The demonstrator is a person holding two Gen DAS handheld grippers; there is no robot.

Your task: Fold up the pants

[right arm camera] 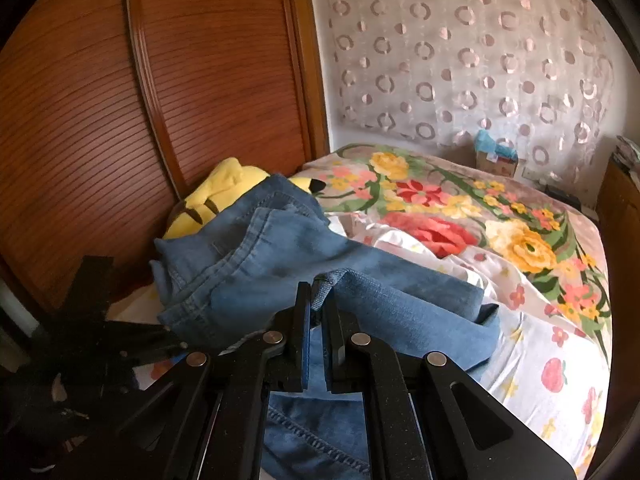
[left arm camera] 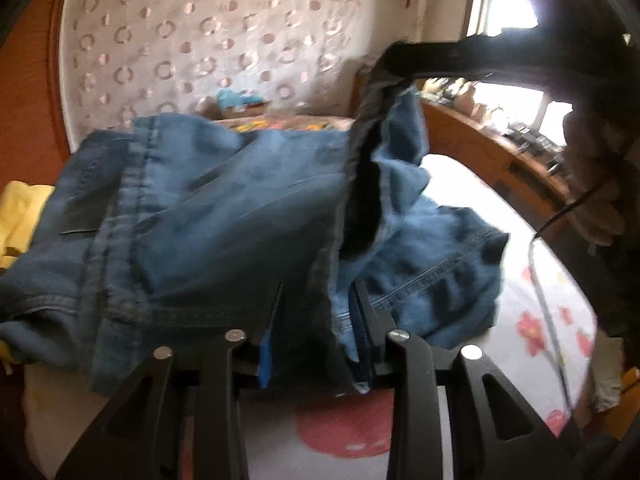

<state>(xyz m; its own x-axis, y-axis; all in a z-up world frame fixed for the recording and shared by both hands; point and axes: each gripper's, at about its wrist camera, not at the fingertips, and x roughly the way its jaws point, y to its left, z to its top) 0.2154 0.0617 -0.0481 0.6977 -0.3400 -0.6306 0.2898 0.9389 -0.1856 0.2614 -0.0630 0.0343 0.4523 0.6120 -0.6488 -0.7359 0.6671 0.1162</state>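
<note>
Blue jeans lie bunched on the bed, waistband and leather patch to the left. In the left wrist view my left gripper has a thick fold of denim filling the gap between its fingers, near the bed's front. Up to the right, my right gripper lifts a dark hem of the jeans off the bed, and a hand holds it. In the right wrist view the right gripper is shut on a narrow fold of the jeans. The left gripper shows there as a dark shape at lower left, its jaws hidden.
The bed has a floral sheet. A yellow plush toy lies behind the jeans against a wooden slatted door. A curtain with rings hangs beyond the bed. A wooden cluttered ledge runs along the right.
</note>
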